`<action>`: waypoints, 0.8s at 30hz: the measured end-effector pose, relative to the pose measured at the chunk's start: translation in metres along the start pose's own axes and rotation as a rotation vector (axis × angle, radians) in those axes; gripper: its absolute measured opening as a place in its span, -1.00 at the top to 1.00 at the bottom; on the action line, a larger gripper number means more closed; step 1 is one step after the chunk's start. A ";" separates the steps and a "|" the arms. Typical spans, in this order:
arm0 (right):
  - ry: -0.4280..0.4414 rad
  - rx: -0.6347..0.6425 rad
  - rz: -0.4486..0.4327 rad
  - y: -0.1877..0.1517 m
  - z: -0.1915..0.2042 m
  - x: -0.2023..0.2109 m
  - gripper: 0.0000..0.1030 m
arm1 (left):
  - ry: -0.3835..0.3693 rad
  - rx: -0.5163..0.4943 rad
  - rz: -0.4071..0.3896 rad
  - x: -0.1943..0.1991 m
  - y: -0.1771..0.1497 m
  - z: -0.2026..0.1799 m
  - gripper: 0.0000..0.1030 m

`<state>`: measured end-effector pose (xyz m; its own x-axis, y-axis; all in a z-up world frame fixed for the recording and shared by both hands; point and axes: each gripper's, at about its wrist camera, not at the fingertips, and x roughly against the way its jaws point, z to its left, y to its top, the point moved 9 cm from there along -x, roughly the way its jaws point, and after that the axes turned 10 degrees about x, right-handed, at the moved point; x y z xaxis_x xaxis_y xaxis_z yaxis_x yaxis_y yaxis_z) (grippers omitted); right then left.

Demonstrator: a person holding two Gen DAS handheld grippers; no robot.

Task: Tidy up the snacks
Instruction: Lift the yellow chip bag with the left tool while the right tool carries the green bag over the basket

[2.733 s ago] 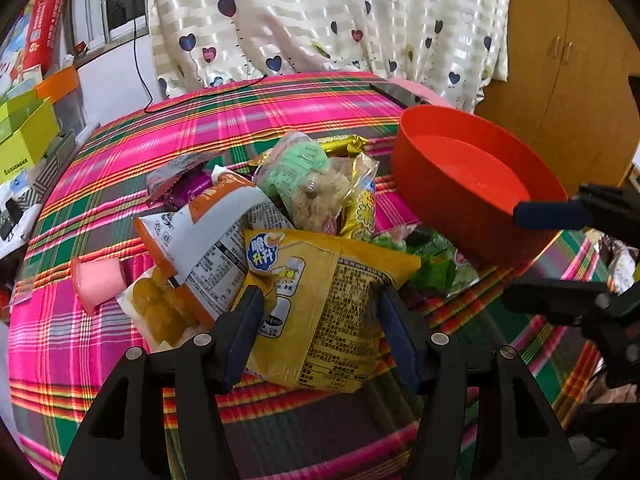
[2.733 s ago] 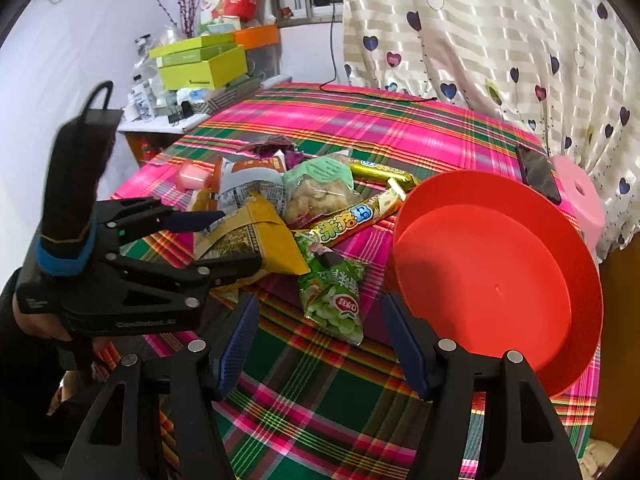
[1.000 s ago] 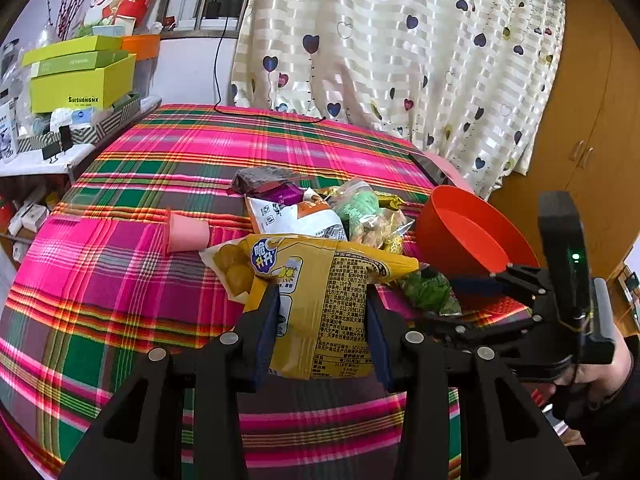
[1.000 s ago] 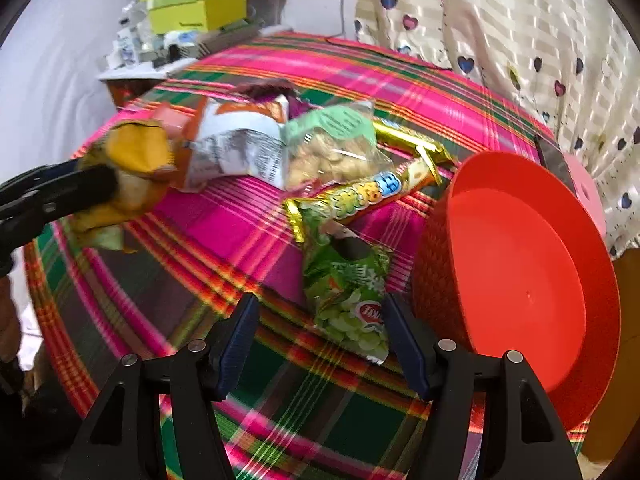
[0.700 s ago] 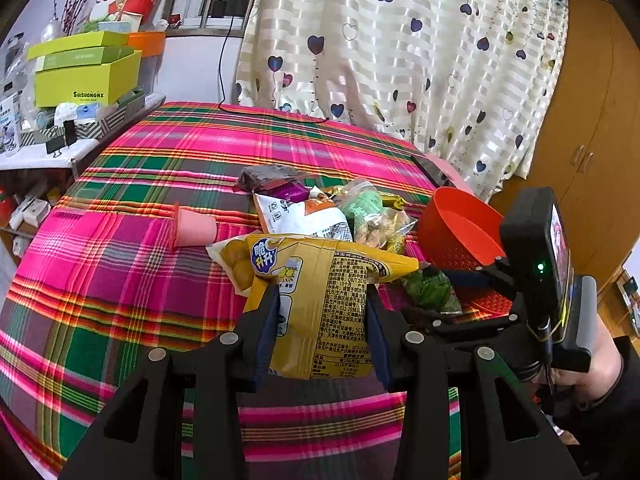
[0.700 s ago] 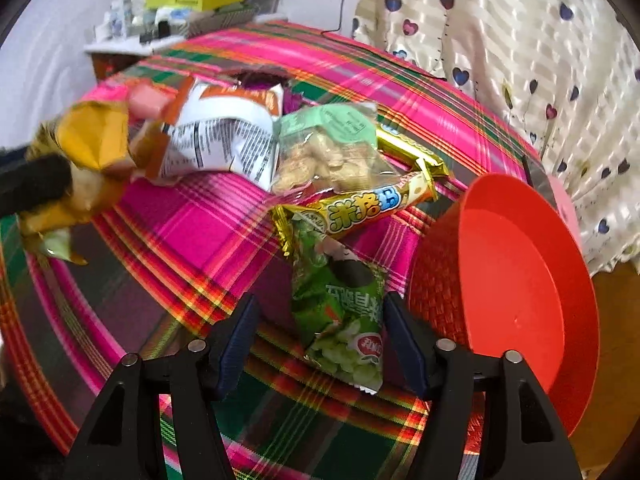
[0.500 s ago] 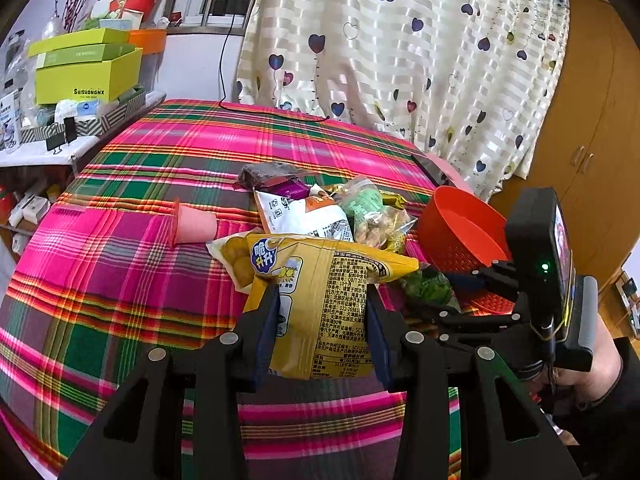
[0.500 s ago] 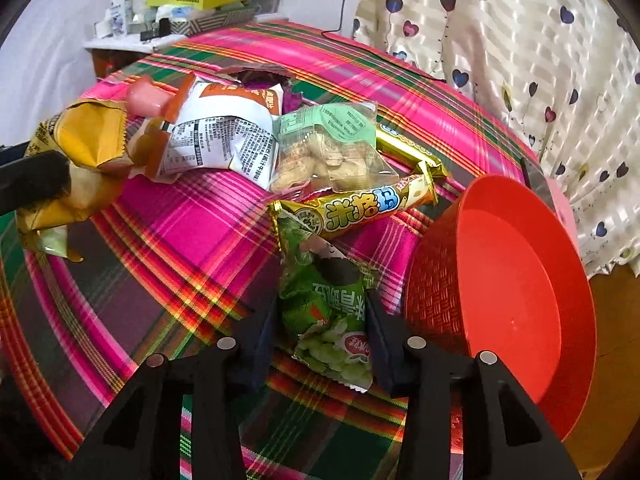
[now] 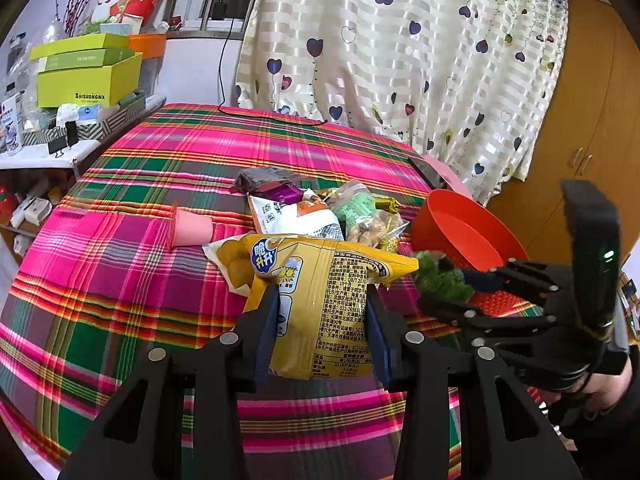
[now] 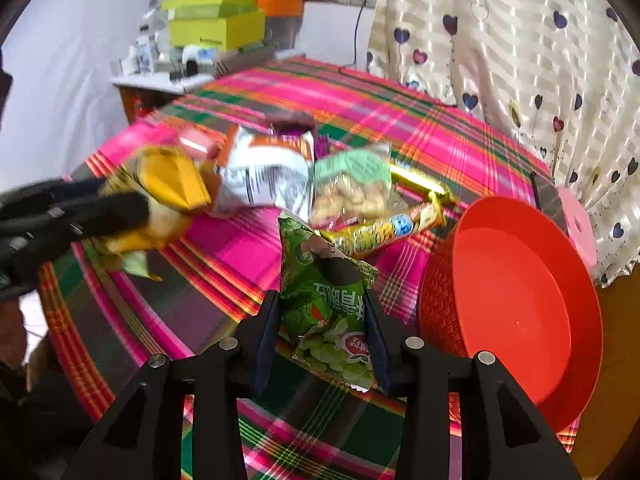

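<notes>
Snacks now sit in both of my grippers. My right gripper (image 10: 322, 336) has just closed on the green bag (image 10: 328, 312); half a second ago that bag lay flat between closing fingers, now it is lifted clear of the cloth (image 10: 248, 248). My left gripper (image 9: 320, 328) still clamps the yellow bag (image 9: 320, 300) off the cloth. From the right wrist, the empty red bowl (image 10: 520, 300) lies at three o'clock, close beside the green bag; remaining packets lie at twelve. I judge both bags ready for dropping into the bowl.
</notes>
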<state>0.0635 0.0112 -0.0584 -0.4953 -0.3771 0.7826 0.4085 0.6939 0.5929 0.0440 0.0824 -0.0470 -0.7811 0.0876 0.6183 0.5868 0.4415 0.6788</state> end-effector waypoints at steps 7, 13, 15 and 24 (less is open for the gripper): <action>0.007 -0.039 -0.086 0.011 -0.009 0.028 0.25 | 0.003 -0.007 0.003 0.000 0.002 -0.012 0.19; -0.008 -0.070 -0.112 0.009 -0.022 0.043 0.25 | -0.002 -0.027 0.005 -0.002 0.006 -0.028 0.19; -0.015 -0.082 -0.118 0.006 -0.028 0.048 0.25 | -0.008 -0.036 0.007 -0.004 0.008 -0.035 0.19; -0.064 -0.143 -0.148 -0.005 -0.066 0.068 0.25 | -0.040 -0.096 0.010 -0.011 0.018 -0.075 0.19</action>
<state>0.0779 -0.0584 0.0038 -0.6038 -0.4259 0.6738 0.4297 0.5381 0.7252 0.0796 0.0225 -0.0121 -0.7820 0.1278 0.6100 0.6106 0.3533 0.7087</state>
